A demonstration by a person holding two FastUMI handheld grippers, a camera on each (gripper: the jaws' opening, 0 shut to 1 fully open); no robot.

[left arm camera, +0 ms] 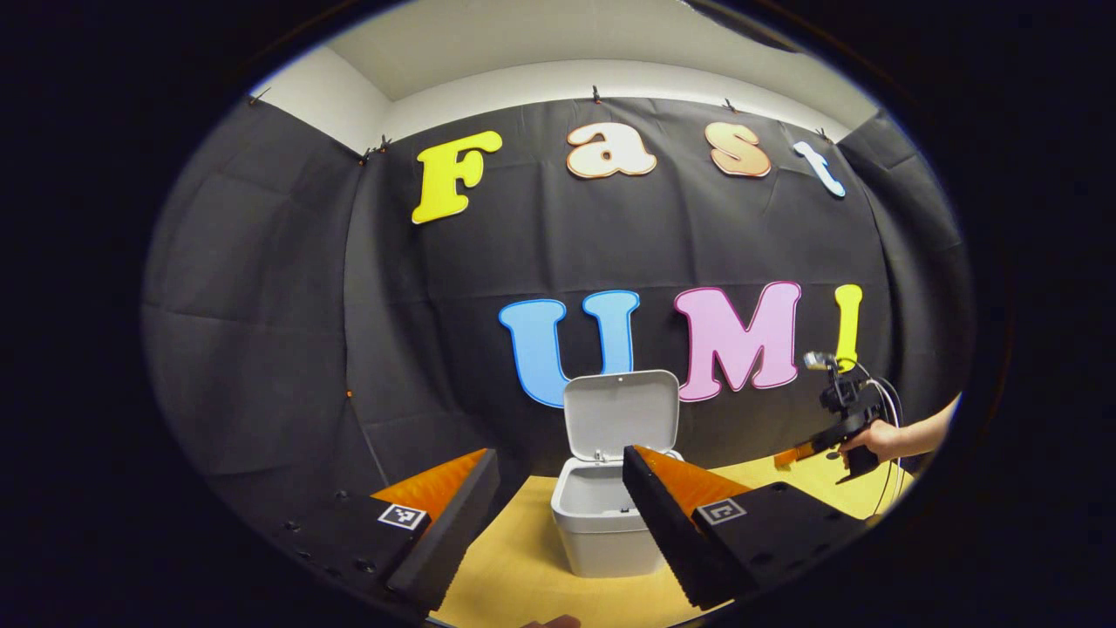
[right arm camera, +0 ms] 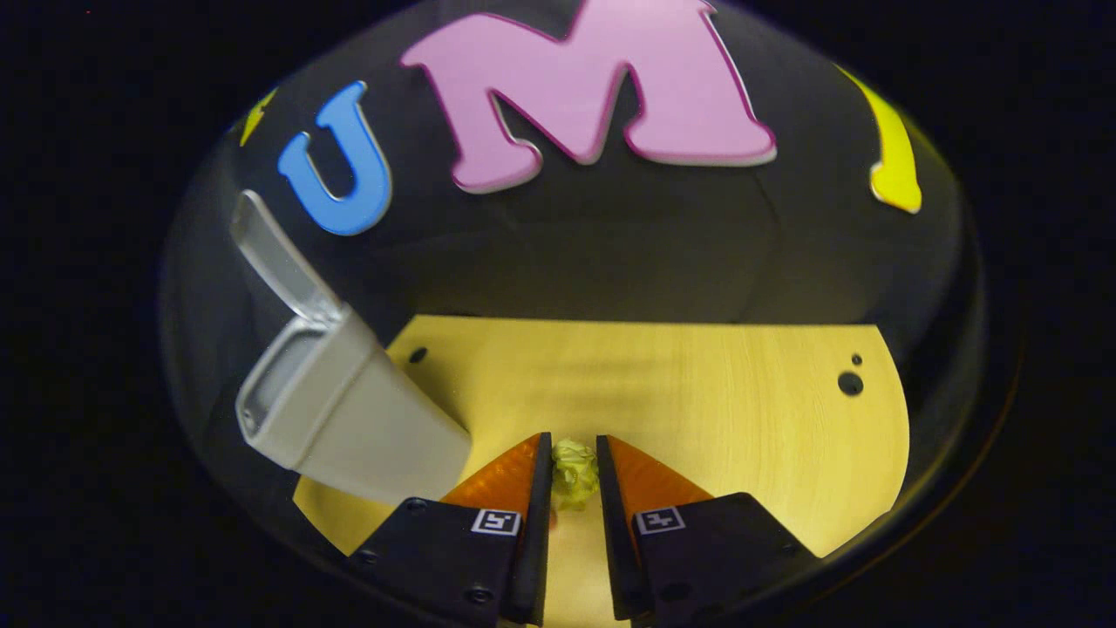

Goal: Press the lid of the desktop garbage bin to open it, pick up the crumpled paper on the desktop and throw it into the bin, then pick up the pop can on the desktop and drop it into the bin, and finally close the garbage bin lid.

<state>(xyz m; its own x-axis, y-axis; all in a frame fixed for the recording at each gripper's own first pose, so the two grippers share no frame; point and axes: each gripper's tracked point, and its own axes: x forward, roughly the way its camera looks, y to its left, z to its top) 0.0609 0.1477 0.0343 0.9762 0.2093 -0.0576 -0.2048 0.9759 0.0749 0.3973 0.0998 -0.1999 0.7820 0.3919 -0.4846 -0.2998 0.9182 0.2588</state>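
While lid (left arm camera: 621, 410) upright, right gripper (right arm camera: 574, 475) fingers (right arm camera: 534, 488) on paper (right arm camera: 573, 471) (pinched).

Wooden tabletop (right arm camera: 697, 392): light yellow grain, meeting the black cloth wall (left arm camera: 288, 349) along its far edge. Two dark round holes (right arm camera: 850, 382) near the tabletop's far right corner; one hole (right arm camera: 418, 355) near its far left. White ceiling (left arm camera: 567, 44) above the cloth.

table (right arm camera: 697, 384): pale yellow wood grain, dark holes near far corners | bin (left arm camera: 602, 523): stands on it, lid up | paper (right arm camera: 573, 471): between fingers, contact with table unclear
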